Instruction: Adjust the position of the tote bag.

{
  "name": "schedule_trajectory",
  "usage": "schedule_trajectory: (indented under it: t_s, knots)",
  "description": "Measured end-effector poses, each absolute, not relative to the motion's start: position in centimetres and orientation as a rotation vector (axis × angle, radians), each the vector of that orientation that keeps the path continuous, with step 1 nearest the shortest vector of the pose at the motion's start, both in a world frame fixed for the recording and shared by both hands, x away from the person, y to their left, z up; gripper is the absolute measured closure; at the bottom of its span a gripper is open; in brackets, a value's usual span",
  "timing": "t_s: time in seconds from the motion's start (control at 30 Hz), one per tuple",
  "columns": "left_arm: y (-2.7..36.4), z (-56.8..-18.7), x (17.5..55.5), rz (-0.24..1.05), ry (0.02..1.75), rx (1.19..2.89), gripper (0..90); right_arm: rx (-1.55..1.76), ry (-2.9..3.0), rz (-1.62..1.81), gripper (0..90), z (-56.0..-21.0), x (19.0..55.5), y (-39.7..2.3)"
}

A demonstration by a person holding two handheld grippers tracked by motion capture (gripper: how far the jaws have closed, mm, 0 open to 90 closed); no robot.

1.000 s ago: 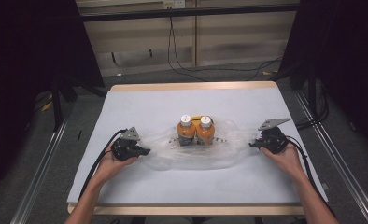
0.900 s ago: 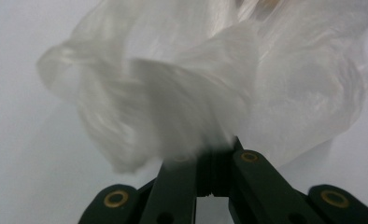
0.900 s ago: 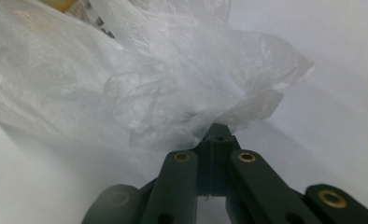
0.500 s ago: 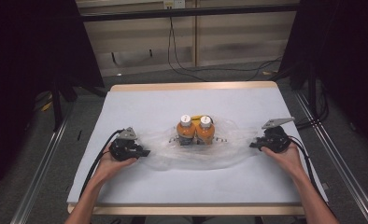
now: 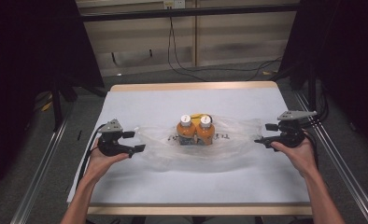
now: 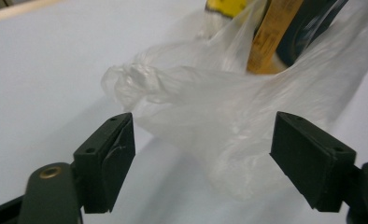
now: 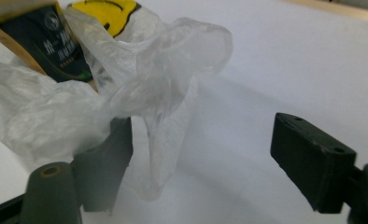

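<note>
On white table (image 5: 140,100) we see clear plastic bag (image 5: 229,142) spread flat at centre, ends reaching toward both sides. Inside bag, two orange bottles (image 5: 195,130) stand upright, touching, white caps up. Left gripper (image 5: 133,141): jaws just opened wide, released, bag's twisted end (image 6: 140,79) lying loose beyond pads. Right gripper (image 5: 262,134): jaws likewise just opened, released; we note bag's other end (image 7: 173,70) draped against one pad (image 7: 109,161), unclamped.
</note>
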State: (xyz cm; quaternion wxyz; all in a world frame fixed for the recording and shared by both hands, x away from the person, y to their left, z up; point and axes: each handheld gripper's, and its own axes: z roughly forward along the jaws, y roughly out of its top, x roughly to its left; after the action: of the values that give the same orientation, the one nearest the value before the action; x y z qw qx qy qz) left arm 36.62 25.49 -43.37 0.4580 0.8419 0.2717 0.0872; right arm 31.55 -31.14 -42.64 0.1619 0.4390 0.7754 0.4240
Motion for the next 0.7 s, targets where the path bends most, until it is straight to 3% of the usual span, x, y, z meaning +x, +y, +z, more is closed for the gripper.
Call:
schedule_trajectory:
  t_s: [0.23,0.27,0.3,0.4,0.57,0.67,0.7]
  knots:
    - [26.8,-41.1,36.3,0.220,0.694,1.971,16.7,1.215,2.144,1.269,17.7,-40.1,30.1,-32.2]
    - [26.8,-40.9,36.1,0.235,0.664,1.970,21.9,1.213,2.132,1.278,18.1,-39.8,29.9,-32.3]
    - [26.6,-40.7,35.9,0.256,0.646,1.978,28.1,1.206,2.120,1.294,21.3,-39.5,29.8,-32.5]
    - [25.6,-40.3,35.8,0.262,0.632,2.015,27.1,1.170,2.137,1.326,30.3,-38.9,29.6,-32.3]
    - [23.7,-39.9,35.4,0.252,0.570,2.073,44.2,1.090,2.219,1.326,57.5,-38.4,29.9,-30.0]
    - [22.0,-39.3,35.8,0.234,0.510,2.102,55.8,1.034,2.290,1.283,69.3,-38.4,30.3,-28.0]
    - [22.0,-39.3,35.8,0.234,0.510,2.102,58.8,1.034,2.290,1.283,69.3,-38.4,30.3,-28.0]
